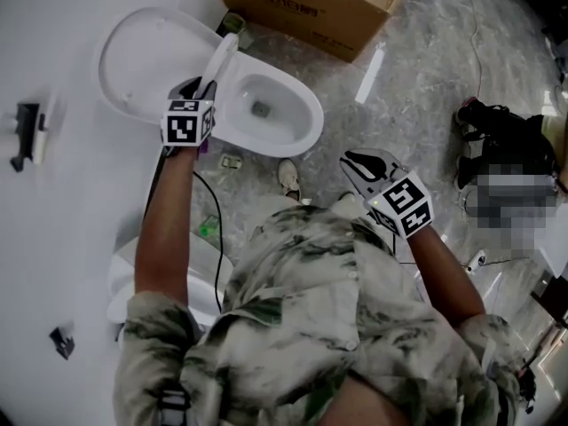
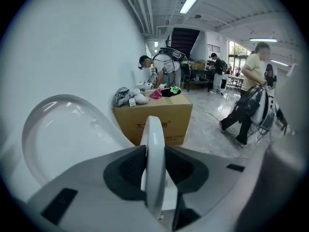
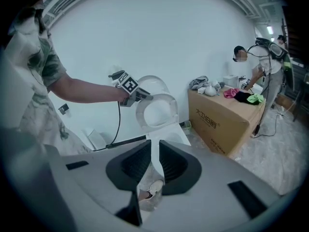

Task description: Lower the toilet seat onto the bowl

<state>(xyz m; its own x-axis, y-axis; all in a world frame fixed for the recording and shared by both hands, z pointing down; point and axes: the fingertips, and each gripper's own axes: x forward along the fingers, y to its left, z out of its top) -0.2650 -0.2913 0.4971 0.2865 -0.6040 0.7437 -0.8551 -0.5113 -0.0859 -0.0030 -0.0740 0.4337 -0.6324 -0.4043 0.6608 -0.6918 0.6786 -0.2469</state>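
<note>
- The toilet seat (image 1: 222, 60) stands raised on its hinge between the lid (image 1: 142, 65) and the bowl (image 1: 271, 114), clear of both.
- The seat's long axis runs up from the hinge at a steep angle. Its free end points up and its open ring faces out over the bowl.
- The lid leans back against the white wall (image 1: 53, 25) behind the seat.
- The left gripper (image 1: 202, 85) is at the upper rim of the seat. Its jaws are clamped on that rim, one pad on each face, and the rim shows edge-on between them.
- The right gripper (image 1: 362, 165) hangs over the floor, well apart from the toilet. Its jaws stand slightly apart with nothing between them.
- A cardboard box (image 1: 311, 7) stands on the floor just beside the bowl.
</note>
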